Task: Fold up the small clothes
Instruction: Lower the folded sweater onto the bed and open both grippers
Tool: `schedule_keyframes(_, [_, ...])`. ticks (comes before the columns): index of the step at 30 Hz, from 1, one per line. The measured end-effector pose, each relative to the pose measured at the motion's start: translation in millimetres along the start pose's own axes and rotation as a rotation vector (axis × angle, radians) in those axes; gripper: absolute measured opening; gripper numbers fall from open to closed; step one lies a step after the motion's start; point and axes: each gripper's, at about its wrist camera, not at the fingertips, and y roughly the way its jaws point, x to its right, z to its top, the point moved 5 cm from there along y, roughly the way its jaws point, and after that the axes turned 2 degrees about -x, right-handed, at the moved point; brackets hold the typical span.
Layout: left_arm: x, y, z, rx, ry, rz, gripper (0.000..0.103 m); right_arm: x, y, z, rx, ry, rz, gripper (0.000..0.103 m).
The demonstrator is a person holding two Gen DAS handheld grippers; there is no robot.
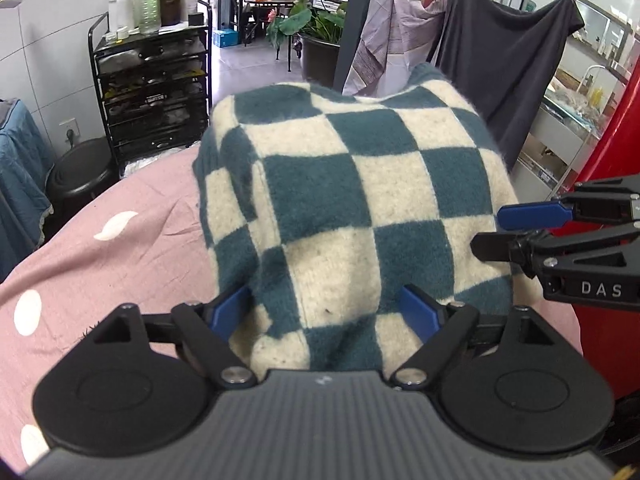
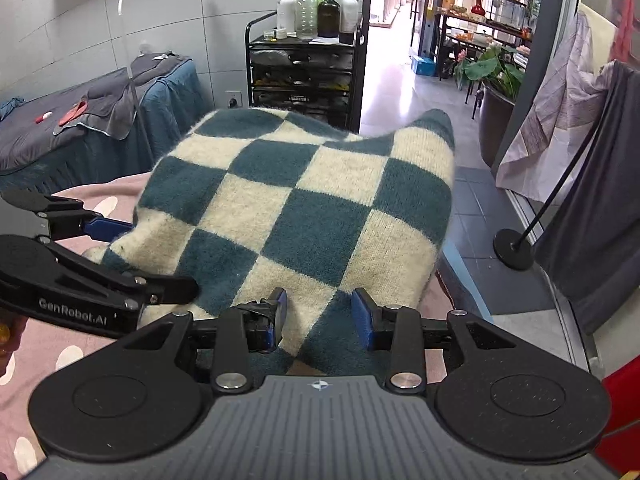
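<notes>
Worktop (image 1: 100, 248) covered in pink cloth (image 2: 36, 352) with white spots, stretching out left of and beneath the left fingers. Directly on it, ahead of and between both pairs of fingers: a teal-and-cream checkered knit (image 1: 344, 200), bunched and partly lifted, far edge possibly hanging past the worktop's end.

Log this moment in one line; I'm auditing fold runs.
stage: mid-fold | checkered garment: raised over pink sheet | left hand-held gripper: open around hem | right hand-held gripper: open around hem
</notes>
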Motion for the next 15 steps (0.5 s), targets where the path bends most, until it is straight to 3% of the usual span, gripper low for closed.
schedule_keyframes(6, [4.1, -3.1, -0.1, -0.027, 0.006, -0.002, 0.102, -2.9, 0.6, 2.7, -0.019, -0.002, -0.013, 0.070])
schedule_keyframes(10, [6.4, -18.2, 3.7, -0.040, 0.024, 0.037, 0.103, -6.7, -6.2, 8.5, -0.037, -0.001, -0.030, 0.075])
schedule_keyframes(14, [6.1, -50.3, 12.4, 0.007, 0.058, 0.097, 0.103, -6.3, -23.0, 23.0, -0.013, 0.004, -0.052, 0.101])
schedule_keyframes(15, [6.6, -57.8, 14.4, 0.021, 0.071, 0.109, 0.103, -5.5, -27.2, 27.0, -0.005, 0.005, -0.058, 0.103])
